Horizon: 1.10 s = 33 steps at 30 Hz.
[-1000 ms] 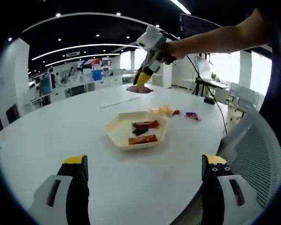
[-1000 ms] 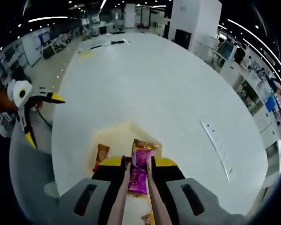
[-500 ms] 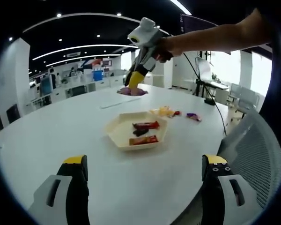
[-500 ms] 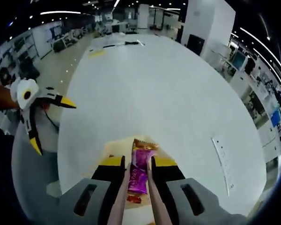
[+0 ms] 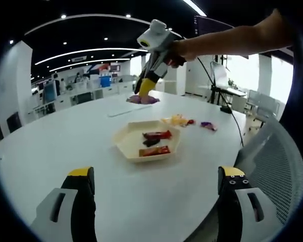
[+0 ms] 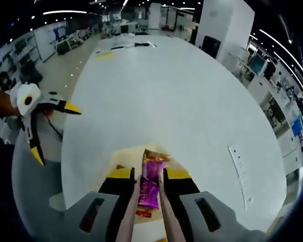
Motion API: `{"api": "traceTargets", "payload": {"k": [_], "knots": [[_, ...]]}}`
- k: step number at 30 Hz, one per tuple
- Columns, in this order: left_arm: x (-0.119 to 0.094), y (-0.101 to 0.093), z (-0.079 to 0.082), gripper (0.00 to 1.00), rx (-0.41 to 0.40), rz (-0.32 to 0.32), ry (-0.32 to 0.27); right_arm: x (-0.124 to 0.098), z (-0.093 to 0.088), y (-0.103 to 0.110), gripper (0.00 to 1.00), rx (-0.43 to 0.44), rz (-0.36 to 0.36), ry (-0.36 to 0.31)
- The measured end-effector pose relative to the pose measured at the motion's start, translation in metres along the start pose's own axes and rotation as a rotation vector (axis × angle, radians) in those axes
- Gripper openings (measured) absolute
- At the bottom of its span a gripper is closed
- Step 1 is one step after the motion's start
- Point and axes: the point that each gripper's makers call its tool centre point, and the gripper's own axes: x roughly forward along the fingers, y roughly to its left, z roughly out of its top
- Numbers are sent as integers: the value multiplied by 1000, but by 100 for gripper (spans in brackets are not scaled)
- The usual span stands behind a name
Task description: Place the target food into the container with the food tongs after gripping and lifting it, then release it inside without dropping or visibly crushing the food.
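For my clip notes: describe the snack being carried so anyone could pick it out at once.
Above the white table and the cream tray, find the right gripper. The purple packet is pinched between tongs there, the one snack off the table.

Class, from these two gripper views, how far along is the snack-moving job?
Done: three wrapped snacks lie in the cream tray. In hand: the right gripper holds tongs pinching a purple snack packet, lifted above the tray. Left: lower it in and release. More snacks wait on the table; the left gripper is open.
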Motion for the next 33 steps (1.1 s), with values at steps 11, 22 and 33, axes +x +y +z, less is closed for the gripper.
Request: {"api": "traceTargets", "payload": {"k": [11, 22, 33], "knots": [[0, 1, 0, 99, 2, 1, -1, 4, -4, 1, 22, -4, 4, 8], [1, -1, -2, 99, 3, -8, 7, 4, -5, 4, 23, -5, 12, 3], [1, -2, -2, 99, 4, -12, 11, -2, -11, -1, 24, 0, 1, 9]]}}
